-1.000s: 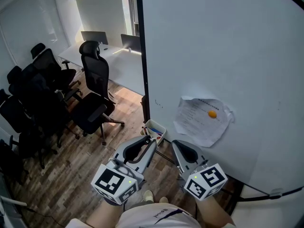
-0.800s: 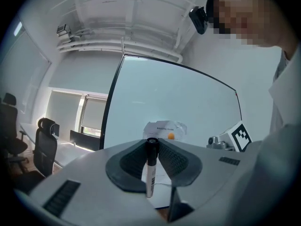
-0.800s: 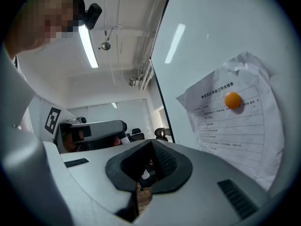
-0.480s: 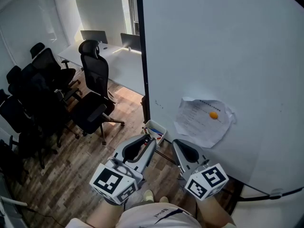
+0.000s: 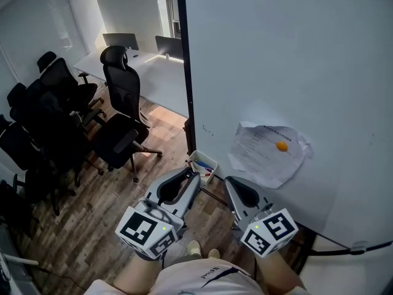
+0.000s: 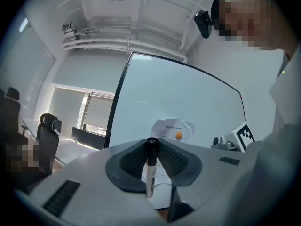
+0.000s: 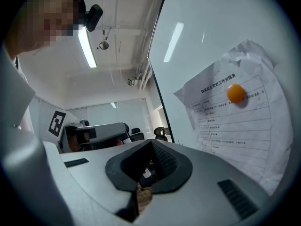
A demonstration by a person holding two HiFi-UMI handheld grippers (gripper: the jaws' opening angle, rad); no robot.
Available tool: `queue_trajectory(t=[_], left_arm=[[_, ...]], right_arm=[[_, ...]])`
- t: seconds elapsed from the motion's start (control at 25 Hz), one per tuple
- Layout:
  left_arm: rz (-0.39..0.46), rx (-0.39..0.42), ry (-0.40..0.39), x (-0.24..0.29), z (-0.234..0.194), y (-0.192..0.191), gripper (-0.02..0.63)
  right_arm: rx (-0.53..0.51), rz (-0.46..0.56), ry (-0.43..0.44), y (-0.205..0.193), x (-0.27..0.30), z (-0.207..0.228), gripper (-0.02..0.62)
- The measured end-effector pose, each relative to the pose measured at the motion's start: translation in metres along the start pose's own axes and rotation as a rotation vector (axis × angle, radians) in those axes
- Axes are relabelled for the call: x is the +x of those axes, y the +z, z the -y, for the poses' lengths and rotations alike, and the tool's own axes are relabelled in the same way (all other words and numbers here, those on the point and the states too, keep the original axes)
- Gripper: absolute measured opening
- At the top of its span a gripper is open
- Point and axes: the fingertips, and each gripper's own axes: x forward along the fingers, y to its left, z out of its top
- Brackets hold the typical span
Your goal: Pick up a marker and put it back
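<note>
Black-capped marker [image 6: 150, 166] stands upright, pinched in the left gripper [image 5: 183, 183] jaws. Right gripper [image 5: 241, 192] jaws are pressed together, with nothing in them. Picking up looks done. Next, carry the marker to the tray [image 5: 209, 161] at 1 o'clock and let go.

Both grippers are held low and side by side in front of a whiteboard [image 5: 295, 60]. The left gripper [image 5: 188, 176] points toward a small white tray [image 5: 209, 161] at the foot of the board's dark left edge, and the right gripper [image 5: 231, 184] is just beside it. Coloured markers [image 5: 199, 170] lie in the tray. A crumpled printed sheet [image 5: 264, 158] hangs on the board under an orange magnet [image 5: 282, 145]. To the left, black office chairs [image 5: 120, 103] stand on a wooden floor [image 5: 92, 226] near a white table [image 5: 147, 72].
</note>
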Motion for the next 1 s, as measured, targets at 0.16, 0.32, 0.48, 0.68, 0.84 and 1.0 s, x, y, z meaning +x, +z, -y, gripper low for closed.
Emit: queue_trajectory(t=[0.16, 0.32, 0.48, 0.68, 0.84, 1.0], left_arm=[[-0.004, -0.022, -0.001, 0.004, -0.012, -0.009, 0.083], [-0.011, -0.046, -0.005, 0.013, -0.026, -0.021, 0.083], [-0.028, -0.075, -0.004, 0.021, -0.043, -0.040, 0.083], [-0.060, -0.097, -0.008, 0.034, -0.063, -0.072, 0.083], [-0.083, -0.100, -0.014, 0.044, -0.075, -0.096, 0.083], [-0.091, -0.108, -0.024, 0.052, -0.086, -0.117, 0.083]], right_arm=[[0.009, -0.008, -0.011, -0.006, 0.005, 0.003, 0.003], [0.023, -0.022, -0.028, -0.014, 0.012, 0.010, 0.003], [0.042, -0.044, -0.045, -0.026, 0.020, 0.016, 0.003], [0.056, -0.059, -0.070, -0.043, 0.033, 0.028, 0.003], [0.072, -0.062, -0.088, -0.053, 0.041, 0.036, 0.003], [0.081, -0.062, -0.100, -0.063, 0.048, 0.041, 0.003]])
